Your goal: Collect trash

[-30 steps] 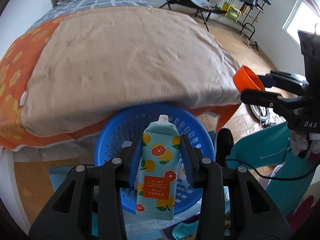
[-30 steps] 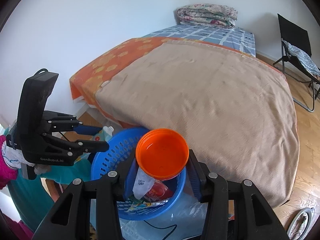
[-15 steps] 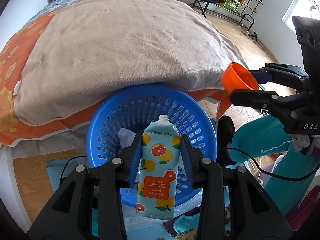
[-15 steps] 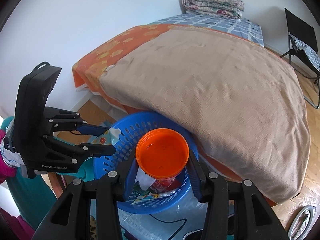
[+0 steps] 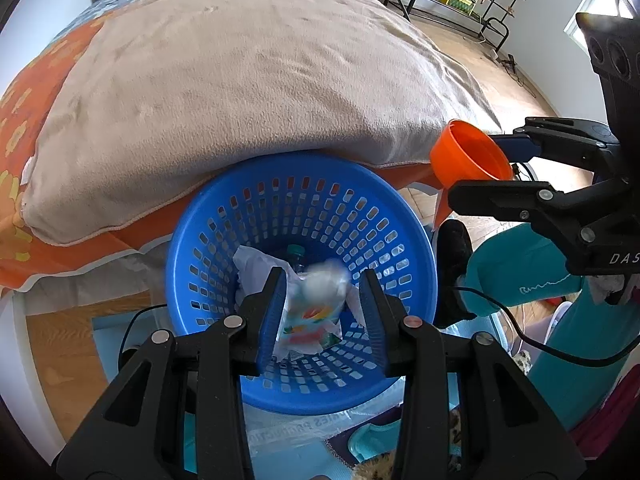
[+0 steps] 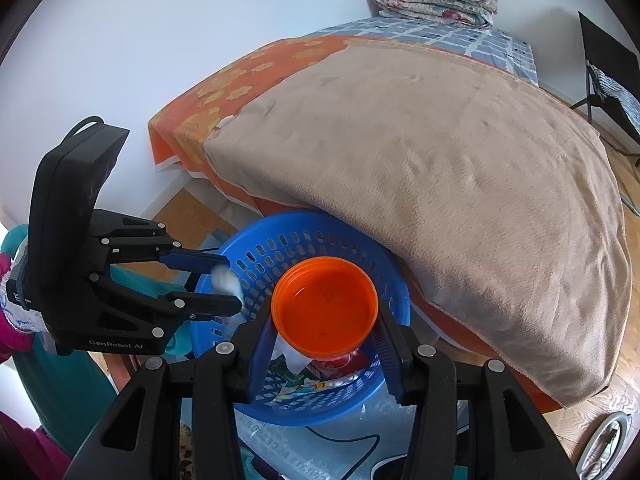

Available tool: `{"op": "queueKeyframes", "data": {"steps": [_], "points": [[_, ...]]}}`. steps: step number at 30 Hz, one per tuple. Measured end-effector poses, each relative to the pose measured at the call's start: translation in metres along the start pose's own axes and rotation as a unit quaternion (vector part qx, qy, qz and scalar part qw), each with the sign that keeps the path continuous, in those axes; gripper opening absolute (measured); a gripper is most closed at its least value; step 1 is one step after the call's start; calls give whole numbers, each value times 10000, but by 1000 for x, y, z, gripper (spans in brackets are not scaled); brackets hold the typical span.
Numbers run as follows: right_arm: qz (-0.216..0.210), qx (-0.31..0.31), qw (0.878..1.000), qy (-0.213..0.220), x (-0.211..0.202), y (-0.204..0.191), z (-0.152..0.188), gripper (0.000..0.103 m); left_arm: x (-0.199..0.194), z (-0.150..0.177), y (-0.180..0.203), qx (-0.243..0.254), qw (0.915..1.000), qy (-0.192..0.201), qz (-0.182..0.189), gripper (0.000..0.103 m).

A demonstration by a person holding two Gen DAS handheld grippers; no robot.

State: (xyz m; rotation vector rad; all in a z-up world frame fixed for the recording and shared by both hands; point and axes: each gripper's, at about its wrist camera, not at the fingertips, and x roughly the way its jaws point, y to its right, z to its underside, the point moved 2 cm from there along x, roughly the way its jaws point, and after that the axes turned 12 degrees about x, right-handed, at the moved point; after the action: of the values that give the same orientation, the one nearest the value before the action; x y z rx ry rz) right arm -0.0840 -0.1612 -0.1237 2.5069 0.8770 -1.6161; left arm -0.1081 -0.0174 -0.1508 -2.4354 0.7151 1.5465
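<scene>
Left wrist view: the left tongs [image 5: 322,276] stand apart at 6 o'clock over the blue perforated basket [image 5: 304,162]. The fruit-printed tube [image 5: 310,316] blurs loose between them, apparently dropping in.

Right wrist view: the right tongs [image 6: 324,320] clamp an orange cup [image 6: 324,300] above the basket, likely for dumping next.

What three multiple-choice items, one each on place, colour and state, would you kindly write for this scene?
1. Where is the basket?
A. on a chair
B. on the floor against the bed
C. on a shelf
2. What colour is the basket?
A. blue
B. green
C. white
3. The orange lid is
A. lying in the basket
B. clamped between the right gripper fingers
C. on the blanket

B: the bed's edge overhangs it. A: its perforated wall is blue. B: both fingers press the lid.
</scene>
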Motion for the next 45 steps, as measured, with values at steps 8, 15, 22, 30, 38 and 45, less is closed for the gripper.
{"op": "queueKeyframes", "data": {"steps": [8, 15, 22, 30, 38, 45], "points": [[-14, 19, 10000, -27, 1, -1, 0, 49, -1, 1, -2, -49, 10000, 7, -20, 38], [10, 22, 10000, -1, 1, -2, -1, 64, -1, 1, -5, -110, 9999, -13, -12, 38], [113, -7, 9999, 44, 0, -3, -1, 79, -2, 2, -7, -138, 9999, -30, -19, 38], [217, 44, 9997, 57, 0, -1, -4, 81, -2, 3, -8, -179, 9998, -32, -45, 40], [276, 85, 9994, 200, -6, 1, -6, 91, -4, 0, -13, -251, 9995, 21, -166, 67], [319, 131, 9991, 229, -7, 3, -9, 91, -2, 1, -16, -312, 9992, -39, -240, 67]]}}
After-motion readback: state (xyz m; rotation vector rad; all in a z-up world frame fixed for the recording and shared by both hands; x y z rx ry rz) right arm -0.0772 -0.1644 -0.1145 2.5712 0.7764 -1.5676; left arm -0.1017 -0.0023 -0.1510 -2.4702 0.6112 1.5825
